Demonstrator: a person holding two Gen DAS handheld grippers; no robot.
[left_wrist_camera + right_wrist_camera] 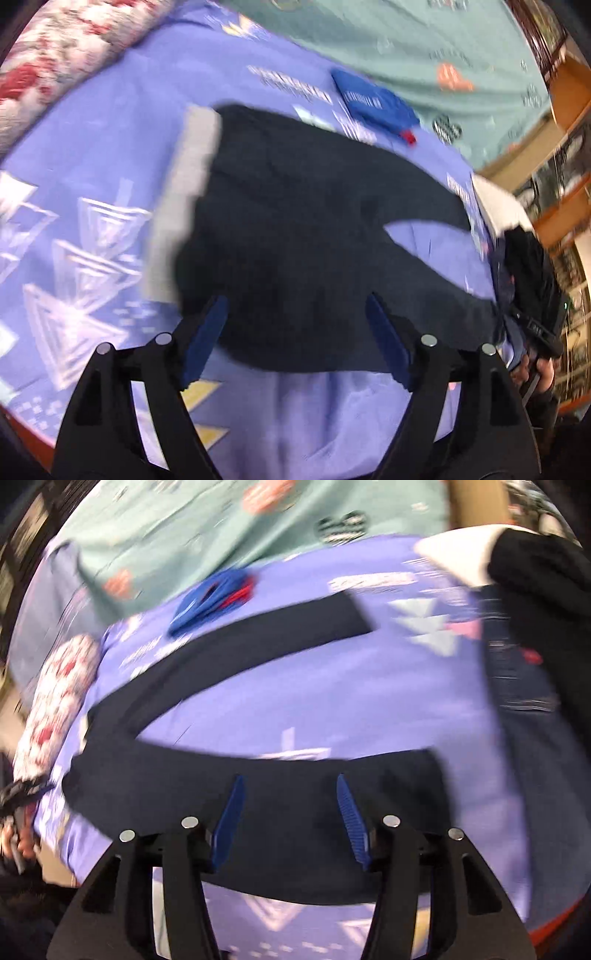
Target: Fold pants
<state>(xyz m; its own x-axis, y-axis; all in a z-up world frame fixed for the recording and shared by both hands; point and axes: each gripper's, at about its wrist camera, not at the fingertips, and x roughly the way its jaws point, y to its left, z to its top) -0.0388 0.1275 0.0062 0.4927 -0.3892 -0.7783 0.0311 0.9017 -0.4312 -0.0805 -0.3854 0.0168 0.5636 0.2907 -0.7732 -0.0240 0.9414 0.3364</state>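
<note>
Dark navy pants lie spread flat on a purple patterned sheet, with a grey waistband at the left. My left gripper is open and empty over the near edge of the seat. In the right wrist view the two legs splay apart in a V. My right gripper is open and empty over the near leg. Both views are motion-blurred.
A folded blue garment with a red bit lies beyond the pants; it also shows in the right wrist view. A teal printed cloth lies behind. A floral rolled quilt is at the left. Dark clothes are piled at the right.
</note>
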